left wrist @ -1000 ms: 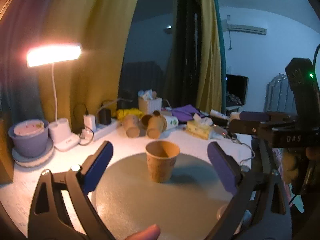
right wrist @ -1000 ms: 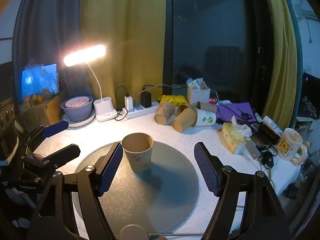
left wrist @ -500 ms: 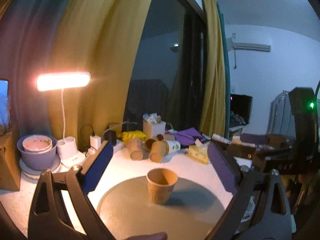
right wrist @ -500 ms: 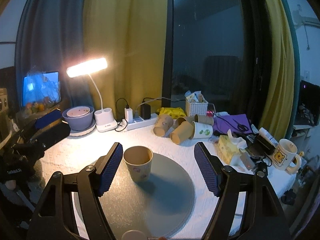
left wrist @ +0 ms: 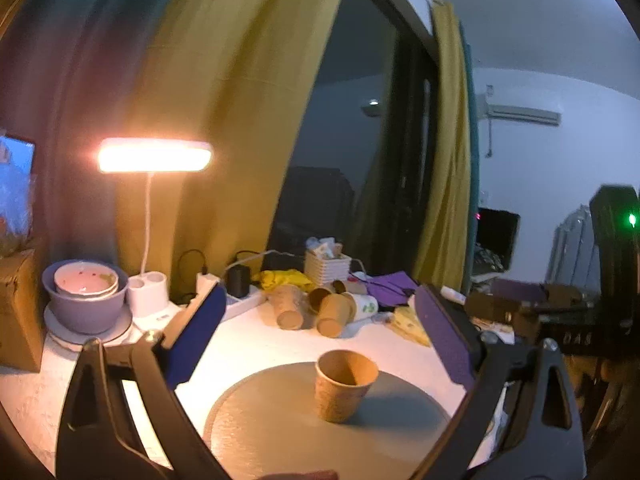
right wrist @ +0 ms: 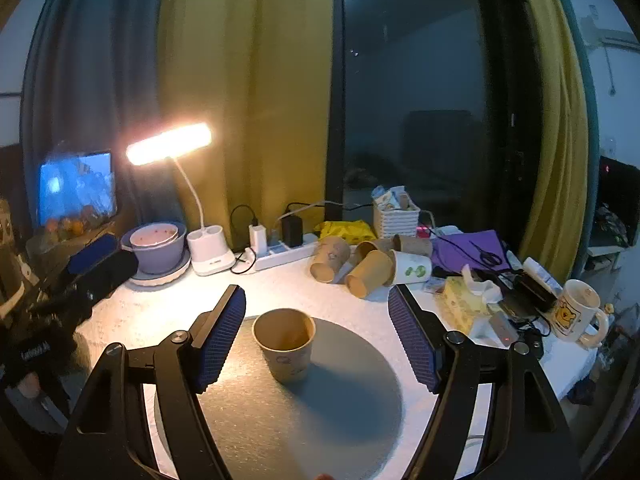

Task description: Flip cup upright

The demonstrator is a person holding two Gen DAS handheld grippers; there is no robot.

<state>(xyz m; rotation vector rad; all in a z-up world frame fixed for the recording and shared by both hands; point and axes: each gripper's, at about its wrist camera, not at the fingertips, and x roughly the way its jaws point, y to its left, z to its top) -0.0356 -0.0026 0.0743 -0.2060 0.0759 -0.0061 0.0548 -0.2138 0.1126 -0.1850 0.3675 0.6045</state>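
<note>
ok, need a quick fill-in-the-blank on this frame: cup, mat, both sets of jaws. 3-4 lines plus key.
1. The paper cup stands with its opening facing ____.
2. The cup rests on a round ____ mat.
3. The right gripper has its jaws ____, not touching the cup.
4. The left gripper holds ____ between its jaws.

Missing words: up; grey; open; nothing
</note>
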